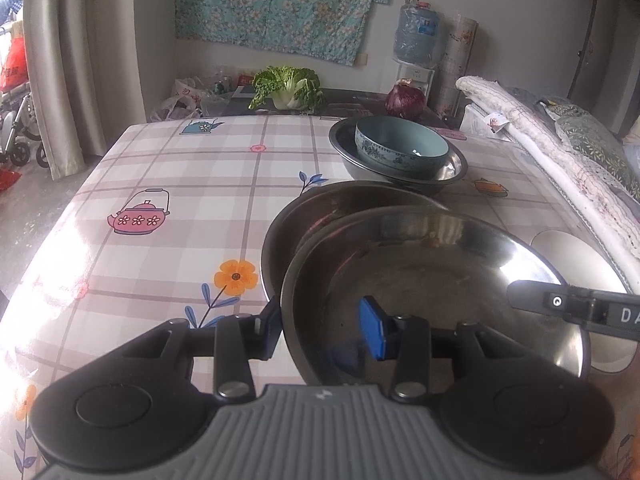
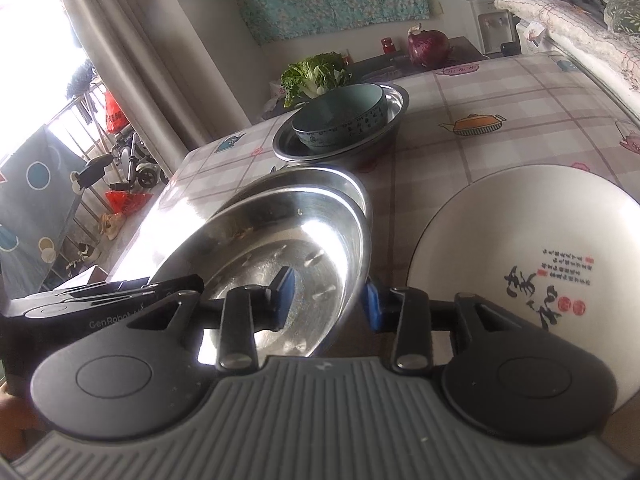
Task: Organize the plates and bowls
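Where a checked cloth printed with teapots and flowers is spread, the table (image 1: 160,168) is taken up on its right half by the dishes. Nearest the right edge a white plate (image 2: 520,220) with black and red calligraphy is laid flat on the cloth. Just beside it, to its left, two steel plates are stacked off-centre: the upper steel plate (image 1: 420,272) is seen overlapping the lower steel plate (image 1: 320,208), whose far rim shows behind it. Behind these, towards the far edge, a steel basin (image 1: 452,168) is set on the cloth, and a blue-green bowl (image 1: 400,140) is seated upright inside it.

The left rim of the upper steel plate is straddled by the left gripper (image 1: 323,330); one pad is placed against the outside of the rim and the other over the inside, but whether the plate is actually being pinched cannot be told. The right rim of the same plate is straddled by the right gripper (image 2: 329,300), whose jaws are parted, the inner pad held clear of the metal, so nothing is clamped
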`<act>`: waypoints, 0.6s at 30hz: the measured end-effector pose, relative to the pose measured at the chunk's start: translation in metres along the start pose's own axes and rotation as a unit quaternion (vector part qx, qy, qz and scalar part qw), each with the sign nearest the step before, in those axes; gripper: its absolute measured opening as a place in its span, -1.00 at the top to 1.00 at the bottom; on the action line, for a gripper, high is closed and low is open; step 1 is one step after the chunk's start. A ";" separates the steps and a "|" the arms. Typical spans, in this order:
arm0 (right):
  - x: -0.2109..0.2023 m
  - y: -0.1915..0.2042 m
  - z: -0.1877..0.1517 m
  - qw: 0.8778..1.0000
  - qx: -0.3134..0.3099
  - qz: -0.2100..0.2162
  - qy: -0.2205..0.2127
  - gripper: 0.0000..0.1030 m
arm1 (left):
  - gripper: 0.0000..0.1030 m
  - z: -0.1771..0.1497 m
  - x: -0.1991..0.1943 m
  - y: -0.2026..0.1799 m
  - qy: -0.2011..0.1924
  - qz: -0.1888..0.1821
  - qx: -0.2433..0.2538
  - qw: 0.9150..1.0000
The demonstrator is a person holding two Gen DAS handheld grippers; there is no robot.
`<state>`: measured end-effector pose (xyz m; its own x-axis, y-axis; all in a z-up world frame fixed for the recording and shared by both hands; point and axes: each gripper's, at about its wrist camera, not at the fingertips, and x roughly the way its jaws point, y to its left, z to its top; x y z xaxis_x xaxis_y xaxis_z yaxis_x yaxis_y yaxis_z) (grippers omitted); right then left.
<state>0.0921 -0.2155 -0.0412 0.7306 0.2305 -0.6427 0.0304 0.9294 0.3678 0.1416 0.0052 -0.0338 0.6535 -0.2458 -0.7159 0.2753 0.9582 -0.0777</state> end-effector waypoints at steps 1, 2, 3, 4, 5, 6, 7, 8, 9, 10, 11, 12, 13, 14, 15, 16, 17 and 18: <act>0.000 0.002 0.002 1.000 -0.003 0.000 -0.003 0.15 | 0.18 0.000 -0.001 0.000 -0.002 0.001 -0.001 1.000; 0.000 0.003 0.003 1.000 -0.008 -0.001 -0.006 0.12 | 0.16 0.000 -0.002 0.001 -0.004 0.002 -0.001 1.000; 0.000 0.005 0.005 1.000 -0.014 -0.004 -0.010 0.04 | 0.14 0.000 -0.003 0.002 -0.006 0.003 -0.002 1.000; 0.000 0.008 0.006 1.000 -0.019 -0.007 -0.013 -0.06 | 0.14 0.000 -0.005 0.002 -0.008 0.004 -0.004 1.000; -0.001 0.009 0.008 1.000 -0.023 -0.008 -0.016 -0.09 | 0.14 0.000 -0.007 0.003 -0.010 0.004 -0.006 1.000; -0.001 0.010 0.009 0.999 -0.026 -0.008 -0.018 -0.12 | 0.14 -0.001 -0.008 0.005 -0.011 0.004 -0.008 1.000; -0.001 0.011 0.010 0.999 -0.027 -0.009 -0.019 -0.15 | 0.14 -0.002 -0.010 0.005 -0.013 0.004 -0.010 1.000; -0.001 0.011 0.010 0.999 -0.028 -0.010 -0.019 -0.18 | 0.14 -0.003 -0.013 0.006 -0.014 0.004 -0.012 1.000; -0.001 0.012 0.009 0.999 -0.028 -0.011 -0.020 -0.21 | 0.14 -0.004 -0.015 0.007 -0.016 0.004 -0.014 1.000; -0.002 0.012 0.009 0.999 -0.028 -0.011 -0.020 -0.23 | 0.14 -0.006 -0.018 0.009 -0.017 0.005 -0.016 1.000; -0.003 0.012 0.007 0.999 -0.027 -0.011 -0.021 -0.24 | 0.14 -0.007 -0.021 0.010 -0.018 0.005 -0.018 1.000; -0.005 0.012 0.006 0.999 -0.026 -0.011 -0.022 -0.26 | 0.14 -0.009 -0.023 0.011 -0.019 0.006 -0.020 1.000; -0.007 0.012 0.005 0.999 -0.024 -0.010 -0.024 -0.27 | 0.13 -0.010 -0.025 0.012 -0.019 0.005 -0.024 1.000; -0.009 0.011 0.003 0.999 -0.022 -0.007 -0.027 -0.27 | 0.10 -0.012 -0.028 0.012 -0.019 0.004 -0.027 0.999; -0.013 0.009 0.001 0.999 -0.019 -0.004 -0.031 -0.28 | 0.08 -0.014 -0.031 0.012 -0.020 0.001 -0.029 0.999; -0.017 0.008 0.000 0.999 -0.017 -0.002 -0.035 -0.28 | 0.03 -0.016 -0.033 0.011 -0.020 -0.002 -0.030 0.999; -0.022 0.006 -0.002 0.999 -0.014 0.000 -0.041 -0.28 | -0.01 -0.017 -0.036 0.009 -0.021 -0.007 -0.030 0.999; -0.027 0.004 -0.004 0.999 -0.011 0.001 -0.046 -0.28 | -0.03 -0.019 -0.039 0.007 -0.022 -0.012 -0.029 0.999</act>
<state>0.0699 -0.2174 -0.0250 0.7900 0.2059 -0.5775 0.0152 0.9350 0.3542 0.1044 0.0240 -0.0194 0.6783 -0.2748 -0.6815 0.2517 0.9582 -0.1358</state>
